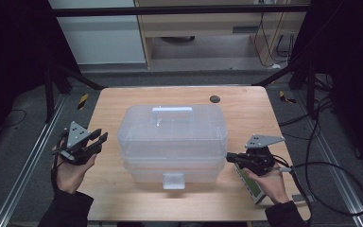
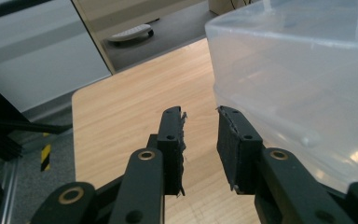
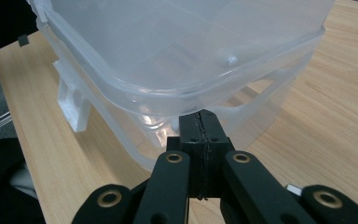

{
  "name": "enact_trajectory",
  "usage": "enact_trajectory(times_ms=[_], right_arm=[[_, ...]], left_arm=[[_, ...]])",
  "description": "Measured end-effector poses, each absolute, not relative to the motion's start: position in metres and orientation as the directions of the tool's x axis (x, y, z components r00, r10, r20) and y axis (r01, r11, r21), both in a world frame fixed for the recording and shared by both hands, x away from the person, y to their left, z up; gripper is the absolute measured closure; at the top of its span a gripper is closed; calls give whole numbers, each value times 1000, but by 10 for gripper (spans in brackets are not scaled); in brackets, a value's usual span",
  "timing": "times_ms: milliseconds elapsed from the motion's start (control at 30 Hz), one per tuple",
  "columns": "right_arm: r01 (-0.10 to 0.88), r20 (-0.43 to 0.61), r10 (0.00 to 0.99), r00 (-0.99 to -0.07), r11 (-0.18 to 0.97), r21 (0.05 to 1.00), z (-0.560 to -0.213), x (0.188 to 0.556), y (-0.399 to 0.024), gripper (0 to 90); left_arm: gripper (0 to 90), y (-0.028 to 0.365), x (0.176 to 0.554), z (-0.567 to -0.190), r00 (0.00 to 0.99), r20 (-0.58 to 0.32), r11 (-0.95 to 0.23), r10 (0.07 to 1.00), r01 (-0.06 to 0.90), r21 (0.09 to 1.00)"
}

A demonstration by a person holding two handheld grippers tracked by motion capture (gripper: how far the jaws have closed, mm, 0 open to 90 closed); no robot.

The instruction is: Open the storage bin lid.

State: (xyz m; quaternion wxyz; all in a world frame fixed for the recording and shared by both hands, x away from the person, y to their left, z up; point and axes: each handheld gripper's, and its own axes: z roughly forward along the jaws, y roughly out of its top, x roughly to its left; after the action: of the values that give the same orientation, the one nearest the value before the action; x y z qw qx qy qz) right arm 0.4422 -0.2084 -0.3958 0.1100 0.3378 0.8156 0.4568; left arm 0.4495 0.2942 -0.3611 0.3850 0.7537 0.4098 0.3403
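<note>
A clear plastic box (image 1: 172,142) with a lid and a carrying handle (image 1: 172,110) sits in the middle of the wooden table (image 1: 123,198), its front latch (image 1: 173,180) facing six o'clock, toward the person.

The right gripper (image 1: 229,157) is at about three o'clock of the box, its jaws pressed flat together with nothing between them. In the right gripper view (image 3: 200,122) the tips sit tucked just under the lid's overhanging rim at the end of the box; whether they actually touch the plastic I cannot tell.

The left gripper (image 1: 100,137) is off at nine o'clock, just beside the box's other end but apart from it. Its jaws stand partly apart and empty; the left gripper view (image 2: 200,116) shows bare table in the gap, with the box wall close by one jaw.

To my eye this is the approach step: both hands are taking up places at the two ends of the box, either to lift it or to pry the lid. The latch at the front looks closed, so the lid would likely not come free yet.

Next, the left gripper would need to come in to the box end and settle under the rim to match the right one. Thin, slick plastic could slip off narrow tips, so an even hold on both ends matters.
</note>
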Motion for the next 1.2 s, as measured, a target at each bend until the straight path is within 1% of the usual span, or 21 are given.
enact_trajectory(times_ms=[167, 267, 533, 733, 1200], right_arm=[[448, 127, 653, -746, 352, 821, -395, 442, -209, 900], [438, 109, 656, -747, 363, 823, -393, 441, -208, 900], [431, 111, 655, -748, 351, 832, -389, 440, -208, 900], [426, 108, 657, -746, 347, 835, -388, 440, -208, 900], [425, 111, 662, -741, 335, 841, -384, 441, -208, 900]], left_arm=[[703, 291, 447, -374, 444, 193, -376, 875, 374, 848], [694, 290, 442, -384, 454, 186, -382, 871, 389, 838], [680, 282, 438, -401, 484, 200, -414, 852, 389, 823], [640, 275, 436, -402, 500, 198, -413, 843, 365, 835], [629, 267, 428, -398, 508, 208, -407, 836, 319, 856]])
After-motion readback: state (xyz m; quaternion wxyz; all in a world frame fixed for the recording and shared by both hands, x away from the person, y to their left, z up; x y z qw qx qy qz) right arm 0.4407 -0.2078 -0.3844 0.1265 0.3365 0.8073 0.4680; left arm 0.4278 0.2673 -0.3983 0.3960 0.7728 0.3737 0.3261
